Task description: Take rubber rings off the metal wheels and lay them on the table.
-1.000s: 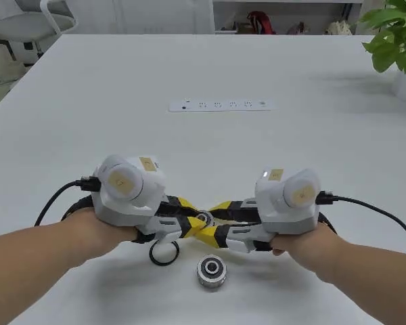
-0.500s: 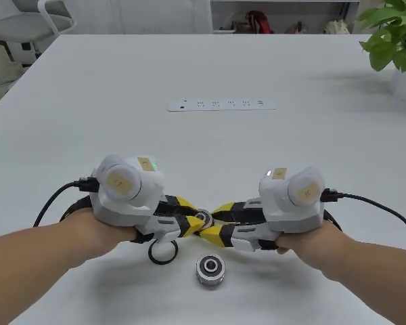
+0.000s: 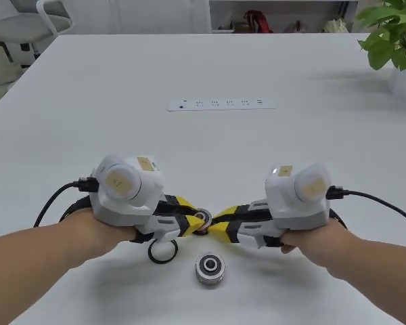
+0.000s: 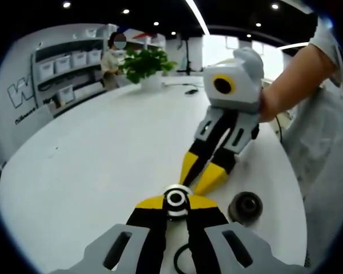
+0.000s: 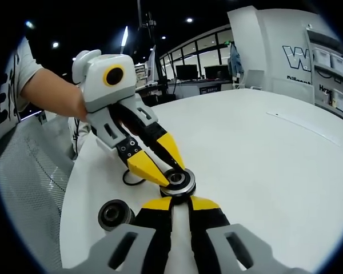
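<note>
Left gripper (image 3: 191, 222) clamps the wheel (image 3: 201, 219) just over the desk's near edge. Right gripper (image 3: 216, 229) is narrow at its rubber ring (image 5: 191, 185), though I cannot tell if it has a bite. A poor bite slips off. Tug too hard and the wheel could jerk loose, dropping onto the spare wheel (image 3: 210, 267) below.

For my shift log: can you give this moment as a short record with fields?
held item: metal wheel, clamped in the left gripper
right gripper: jaws close together at that wheel's rim; whether they pinch a ring is unclear
rubber ring: loose on the table, below the left gripper
second wheel: on the table, untouched
background: power strip, plant
</note>
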`<state>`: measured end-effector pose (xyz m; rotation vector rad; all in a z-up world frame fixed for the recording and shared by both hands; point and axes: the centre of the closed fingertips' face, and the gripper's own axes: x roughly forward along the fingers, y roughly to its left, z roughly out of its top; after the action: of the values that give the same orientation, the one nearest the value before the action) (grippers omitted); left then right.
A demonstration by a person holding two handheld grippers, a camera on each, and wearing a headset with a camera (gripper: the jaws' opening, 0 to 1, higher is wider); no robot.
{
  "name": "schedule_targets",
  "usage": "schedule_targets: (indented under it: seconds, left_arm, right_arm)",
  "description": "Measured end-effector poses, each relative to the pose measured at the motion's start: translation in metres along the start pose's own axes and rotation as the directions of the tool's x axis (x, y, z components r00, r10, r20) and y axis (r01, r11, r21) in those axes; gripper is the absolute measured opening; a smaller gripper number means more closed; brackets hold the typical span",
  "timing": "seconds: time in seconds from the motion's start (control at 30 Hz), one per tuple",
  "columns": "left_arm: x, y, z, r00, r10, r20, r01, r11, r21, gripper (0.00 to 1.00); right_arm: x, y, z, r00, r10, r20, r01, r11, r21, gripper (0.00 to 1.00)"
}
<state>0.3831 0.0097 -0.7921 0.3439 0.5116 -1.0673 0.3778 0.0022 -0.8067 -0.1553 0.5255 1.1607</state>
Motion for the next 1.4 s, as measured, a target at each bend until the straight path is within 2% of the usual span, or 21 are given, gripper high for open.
schedule_targets:
  seconds: [0.47, 0.73, 0.8, 0.83, 0.9, 1.17, 1.3, 1.4]
  left_arm:
    - [-0.0002, -0.0002, -0.0002, 1.0000, 0.001, -0.002, -0.001, 1.000, 0.006, 0.13]
    - [-0.0001, 0.0001, -0.0004, 1.0000, 0.002, -0.002, -0.002, 1.000, 0.011, 0.13]
    - [0.0000, 0.0000, -0.0004, 1.0000, 0.003, -0.002, -0.003, 1.000, 0.011, 0.13]
    - [0.0000, -0.0002, -0.0004, 1.0000, 0.003, -0.003, -0.003, 1.000, 0.012, 0.13]
    - [-0.0001, -0.0004, -0.0005, 1.0000, 0.005, -0.005, -0.005, 1.000, 0.017, 0.13]
    - [-0.0001, -0.0016, -0.0004, 0.9999, 0.008, -0.009, -0.008, 1.000, 0.023, 0.13]
    - [-0.0001, -0.0021, -0.0005, 0.9999, 0.009, -0.010, -0.009, 1.000, 0.025, 0.13]
    - [-0.0002, -0.0026, -0.0007, 0.9999, 0.009, -0.010, -0.009, 1.000, 0.024, 0.13]
  right_arm:
    - [-0.0019, -0.0024, 0.0000, 1.0000, 0.000, -0.002, 0.000, 0.998, 0.056, 0.01]
    - [-0.0040, -0.0032, 0.0014, 1.0000, 0.003, 0.003, -0.003, 0.994, 0.109, 0.00]
    - [-0.0049, -0.0038, 0.0020, 1.0000, 0.004, 0.008, -0.005, 0.990, 0.138, 0.00]
    - [-0.0056, -0.0041, 0.0023, 0.9999, 0.005, 0.016, -0.007, 0.984, 0.177, 0.00]
    - [-0.0071, -0.0054, 0.0029, 0.9996, 0.005, 0.027, -0.010, 0.978, 0.210, 0.00]
    - [-0.0072, -0.0060, 0.0032, 0.9994, 0.005, 0.034, -0.013, 0.969, 0.246, 0.00]
    - [-0.0092, -0.0078, 0.0086, 0.9971, -0.001, 0.076, -0.022, 0.954, 0.300, 0.00]
    - [-0.0086, -0.0071, 0.0091, 0.9975, 0.000, 0.070, -0.021, 0.957, 0.290, 0.00]
